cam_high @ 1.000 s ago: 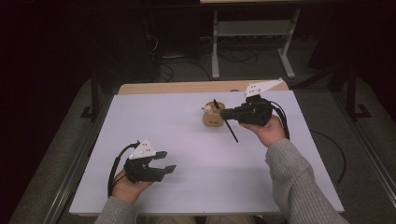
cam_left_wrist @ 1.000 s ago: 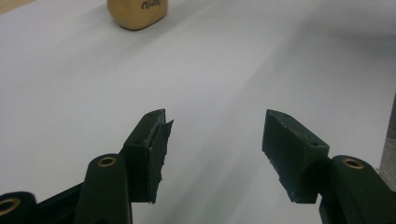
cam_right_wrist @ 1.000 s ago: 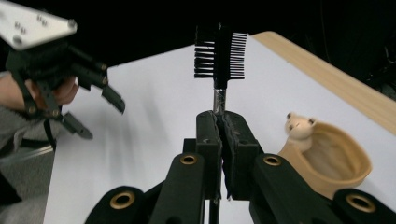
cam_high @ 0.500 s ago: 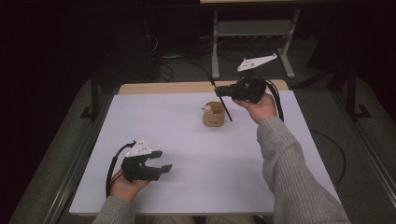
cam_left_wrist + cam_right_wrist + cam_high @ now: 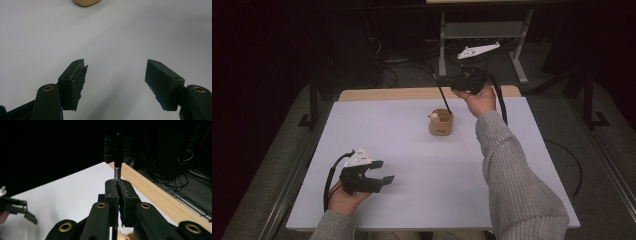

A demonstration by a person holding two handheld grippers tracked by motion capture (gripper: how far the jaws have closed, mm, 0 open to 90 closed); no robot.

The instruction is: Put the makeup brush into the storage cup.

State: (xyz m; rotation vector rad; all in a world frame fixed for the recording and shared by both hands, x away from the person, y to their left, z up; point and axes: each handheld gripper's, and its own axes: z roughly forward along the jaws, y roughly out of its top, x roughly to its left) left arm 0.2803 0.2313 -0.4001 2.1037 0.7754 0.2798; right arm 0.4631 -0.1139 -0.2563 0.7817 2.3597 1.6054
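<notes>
My right gripper [image 5: 445,83] is raised over the table's back edge and shut on the thin handle of a black brush [image 5: 441,95]. The handle slants down toward a small wooden holder [image 5: 441,125] on the white table [image 5: 412,150]; something small and pale sits in the holder. In the right gripper view the jaws [image 5: 119,186] pinch the handle, and the brush [image 5: 117,145] shows its black bristle head just beyond them. My left gripper [image 5: 381,172] rests low at the near left. Its jaws [image 5: 116,72] have just been opening and nothing is between them. The holder [image 5: 86,2] lies far ahead of it.
A wooden strip [image 5: 412,93] runs along the table's back edge. Behind it, on the dark floor, stand a metal rack [image 5: 484,30] and loose cables [image 5: 397,75]. A wide stretch of white tabletop separates the two hands.
The right hand has carried the brush up and toward the back edge of the table, past the wooden holder. The left gripper has stayed in place, its jaws a little wider.
</notes>
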